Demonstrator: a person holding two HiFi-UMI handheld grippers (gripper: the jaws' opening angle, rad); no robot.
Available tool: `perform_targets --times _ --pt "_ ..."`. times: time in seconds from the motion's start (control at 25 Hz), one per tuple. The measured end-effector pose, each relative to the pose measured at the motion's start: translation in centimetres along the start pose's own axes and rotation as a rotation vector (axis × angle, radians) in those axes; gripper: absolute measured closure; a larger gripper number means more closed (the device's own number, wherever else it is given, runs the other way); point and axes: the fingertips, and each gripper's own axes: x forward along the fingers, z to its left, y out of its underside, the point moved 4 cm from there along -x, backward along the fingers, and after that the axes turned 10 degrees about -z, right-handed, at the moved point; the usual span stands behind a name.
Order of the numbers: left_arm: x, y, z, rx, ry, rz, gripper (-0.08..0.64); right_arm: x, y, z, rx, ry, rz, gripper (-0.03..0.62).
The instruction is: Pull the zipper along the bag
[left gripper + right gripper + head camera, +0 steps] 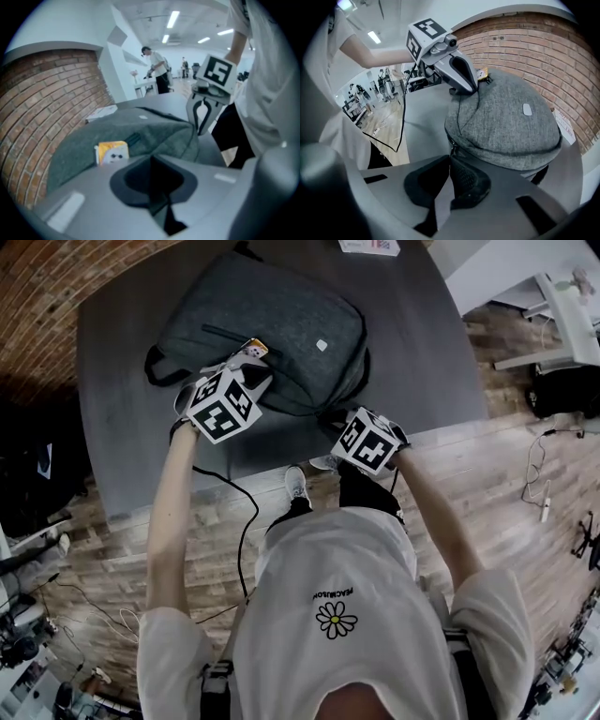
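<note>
Brick wall (56, 277) curves on your left, and the gray bag (281, 324) lies on the dark table (112, 446) right in front of you. Your right claw (451, 161) is clenched at the bag's near edge, and it looks to be pinching the zip (451, 149) right at its tips. From there the zip line runs up and away around the bag's edge, toward your left claw (150, 176). So your right hand is the one to pull, along that curve. Your left claw is squeezed tight up by the bag's top, beside a little yellow box (112, 152). Nothing shows between its jaws. The box has a small face but no words you can read. The bag's pale tag (527, 109) looks blank. Your shirt (328, 559) has a daisy (336, 619) with tiny writing above it, too small to read.
</note>
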Motion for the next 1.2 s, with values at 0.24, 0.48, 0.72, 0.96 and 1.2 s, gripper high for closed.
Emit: perform_targets --times 0.24,0.48,0.72,0.96,1.2 --pt "-2.2 0.4 -0.1 0.014 -0.068 -0.047 0.531 0.2 0.1 -0.1 0.033 0.042 -0.017 0.586" --pt "-6.8 4.0 3.4 -0.077 -0.195 -0.007 0.501 0.6 -0.2 0.9 0.012 0.03 -0.03 0.586" --pt "-7.9 3.9 6.3 -0.012 -0.188 0.042 0.339 0.2 0.3 0.5 -0.02 0.051 -0.006 0.586" --pt "-7.6 5.8 6.7 0.14 -0.103 0.215 0.272 0.3 0.5 1.1 -0.067 0.014 0.005 0.586" --pt "-7.3 7.0 7.4 0.175 -0.062 0.177 0.245 1.0 -0.4 2.0 -0.017 0.068 0.004 0.586"
